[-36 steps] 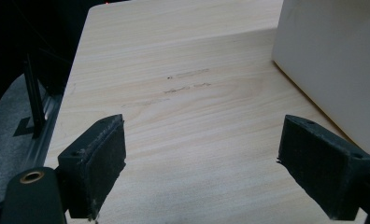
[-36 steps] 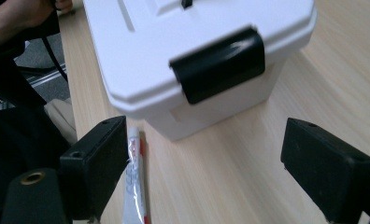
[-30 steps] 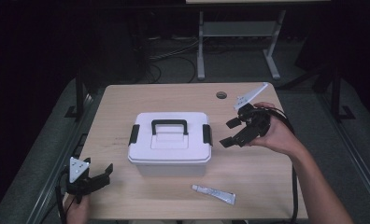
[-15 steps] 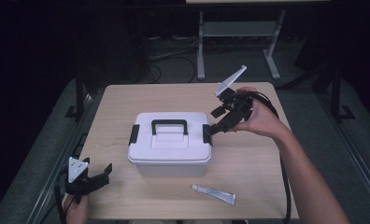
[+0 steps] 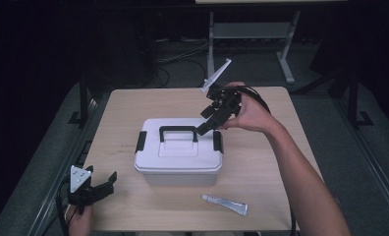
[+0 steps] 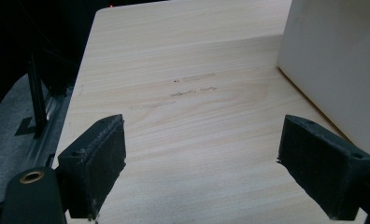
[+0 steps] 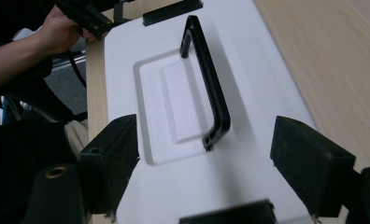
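While I'm hovering here, quick rundown of what I've got:

Right gripper [image 5: 208, 121]: up over the right end of the lid, tilted down at it, nothing between my pads. Jaws pretty wide, though they've just been closing a bit.
Left gripper [image 5: 95, 189]: parked at the near left corner of the table [image 5: 281, 162], jaws spread wide, gripping nothing, bare wood between them.
Storage box [image 5: 179, 157]: white plastic, mid-table, lid on.
Handle [image 7: 209, 79]: black, lying flat on the lid, right ahead of my right jaws.
Latches [image 5: 141, 141]: black, one on each end of the box.
Tube [image 5: 224, 204]: small silvery one, on the table near the front edge, apart from the box.
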Demonstrator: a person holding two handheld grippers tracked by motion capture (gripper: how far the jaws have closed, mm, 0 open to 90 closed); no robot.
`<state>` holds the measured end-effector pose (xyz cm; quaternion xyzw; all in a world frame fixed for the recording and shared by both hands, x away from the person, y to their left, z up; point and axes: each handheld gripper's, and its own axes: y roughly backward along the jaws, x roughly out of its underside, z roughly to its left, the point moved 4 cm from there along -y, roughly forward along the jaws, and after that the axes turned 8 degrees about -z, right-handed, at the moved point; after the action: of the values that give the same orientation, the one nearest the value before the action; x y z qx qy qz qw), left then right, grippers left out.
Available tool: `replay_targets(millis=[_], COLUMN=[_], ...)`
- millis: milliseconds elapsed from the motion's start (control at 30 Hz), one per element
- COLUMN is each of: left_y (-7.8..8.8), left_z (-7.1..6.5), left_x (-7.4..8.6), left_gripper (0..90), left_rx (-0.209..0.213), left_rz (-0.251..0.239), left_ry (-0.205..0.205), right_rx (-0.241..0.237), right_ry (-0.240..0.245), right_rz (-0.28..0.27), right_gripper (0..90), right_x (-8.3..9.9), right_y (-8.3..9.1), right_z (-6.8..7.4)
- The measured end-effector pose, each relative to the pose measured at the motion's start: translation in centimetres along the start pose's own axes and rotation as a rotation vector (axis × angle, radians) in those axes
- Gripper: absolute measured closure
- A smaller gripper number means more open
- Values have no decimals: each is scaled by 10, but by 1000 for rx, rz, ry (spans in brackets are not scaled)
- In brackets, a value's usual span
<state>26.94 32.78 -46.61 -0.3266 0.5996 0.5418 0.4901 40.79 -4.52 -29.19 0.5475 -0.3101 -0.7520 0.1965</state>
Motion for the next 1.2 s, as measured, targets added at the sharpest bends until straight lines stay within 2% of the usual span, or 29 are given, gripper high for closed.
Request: replay_targets(millis=[333,500,700,833,1033,1200], left_y=[1,2,2,3,3,3], left_z=[3,3,4,4,5,5], left_x=[0,0,0,-1,-1,-1], left_gripper=[140,140,140,140,140,140], left_rx=[-7,-9,-15,-13,-12,-14], left_rz=[-11,-10,-15,-23,-24,-25], left_ry=[13,16,16,36,37,43], right_rx=[-58,-86,-98,-101,-114,-111], right_ry=[6,-2,2,10,15,39], right_rz=[36,66,104,106,114,120], right_gripper=[317,362,439,481,571,649], right_x=[-19,-22,-23,-24,-26,-27], right_y=[-30,-43,-59,-65,-72,-75], right_z=[-5,-6,-8,-10,-11,-10])
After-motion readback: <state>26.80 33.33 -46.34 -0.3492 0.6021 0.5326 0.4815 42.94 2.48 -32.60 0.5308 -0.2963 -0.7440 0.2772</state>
